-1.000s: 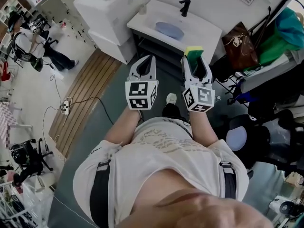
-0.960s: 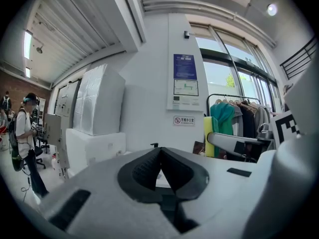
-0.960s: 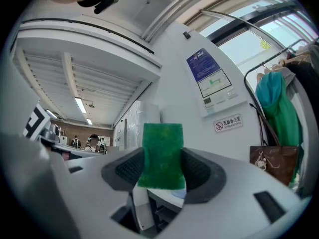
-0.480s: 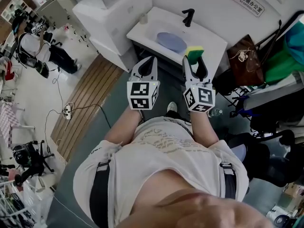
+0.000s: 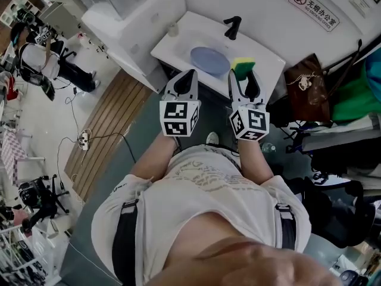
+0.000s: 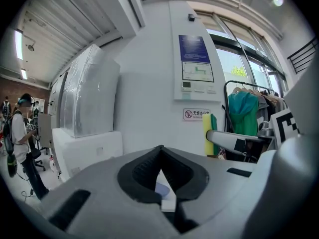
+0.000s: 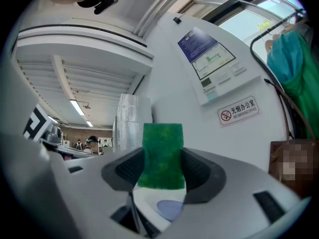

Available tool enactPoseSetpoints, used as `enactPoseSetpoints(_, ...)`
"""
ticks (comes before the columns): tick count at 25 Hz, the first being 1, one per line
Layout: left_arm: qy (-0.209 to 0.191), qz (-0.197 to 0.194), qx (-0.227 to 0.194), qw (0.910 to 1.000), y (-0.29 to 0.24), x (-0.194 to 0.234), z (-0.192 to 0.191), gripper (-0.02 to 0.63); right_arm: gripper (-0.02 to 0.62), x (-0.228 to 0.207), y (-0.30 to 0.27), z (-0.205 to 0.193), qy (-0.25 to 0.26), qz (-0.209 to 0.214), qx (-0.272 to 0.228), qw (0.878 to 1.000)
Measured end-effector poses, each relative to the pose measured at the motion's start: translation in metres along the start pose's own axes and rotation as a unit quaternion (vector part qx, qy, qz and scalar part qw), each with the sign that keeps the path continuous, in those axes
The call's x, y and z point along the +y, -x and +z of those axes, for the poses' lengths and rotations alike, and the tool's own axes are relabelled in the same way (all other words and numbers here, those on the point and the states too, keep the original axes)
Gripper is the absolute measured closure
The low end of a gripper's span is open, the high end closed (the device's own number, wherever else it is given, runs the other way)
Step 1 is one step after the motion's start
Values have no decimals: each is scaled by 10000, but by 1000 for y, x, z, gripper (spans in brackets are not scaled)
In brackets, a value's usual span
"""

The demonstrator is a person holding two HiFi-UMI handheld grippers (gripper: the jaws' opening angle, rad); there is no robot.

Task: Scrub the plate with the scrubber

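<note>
A pale blue plate (image 5: 210, 60) lies in the white sink (image 5: 184, 33), below a black tap (image 5: 233, 25). My right gripper (image 5: 243, 74) is shut on a yellow and green scrubber (image 5: 243, 65), held level just short of the sink's front edge. In the right gripper view the green scrubber (image 7: 162, 156) stands upright between the jaws, with the plate (image 7: 169, 209) beyond and below. My left gripper (image 5: 189, 77) is shut on nothing, side by side with the right one. In the left gripper view the closed jaws (image 6: 160, 152) cover most of the plate (image 6: 162, 189), and the scrubber (image 6: 209, 133) shows at the right.
A white cabinet (image 5: 140, 25) stands left of the sink. A brown bag (image 5: 308, 83) and hanging green clothes (image 5: 369, 94) crowd the right. A wooden floor strip (image 5: 110, 124) and a power strip (image 5: 83, 139) lie at the left. A person (image 5: 41, 61) stands far left.
Both grippers have moved together towards the sink, which now lies closer and more centred in the head view. The scrubber has stayed in the right jaws.
</note>
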State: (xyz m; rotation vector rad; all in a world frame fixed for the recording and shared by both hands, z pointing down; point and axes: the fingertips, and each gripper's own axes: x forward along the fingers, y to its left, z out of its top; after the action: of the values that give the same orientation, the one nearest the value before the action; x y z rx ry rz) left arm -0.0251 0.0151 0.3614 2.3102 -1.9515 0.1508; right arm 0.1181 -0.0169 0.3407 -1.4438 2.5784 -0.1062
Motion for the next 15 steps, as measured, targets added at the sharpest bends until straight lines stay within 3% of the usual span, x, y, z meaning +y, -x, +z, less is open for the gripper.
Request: enactPoseSetpoints(15, -5, 278, 301, 9992, -109, 20, 0, 584, 362, -57, -100, -21, -192, 318, 308, 9988)
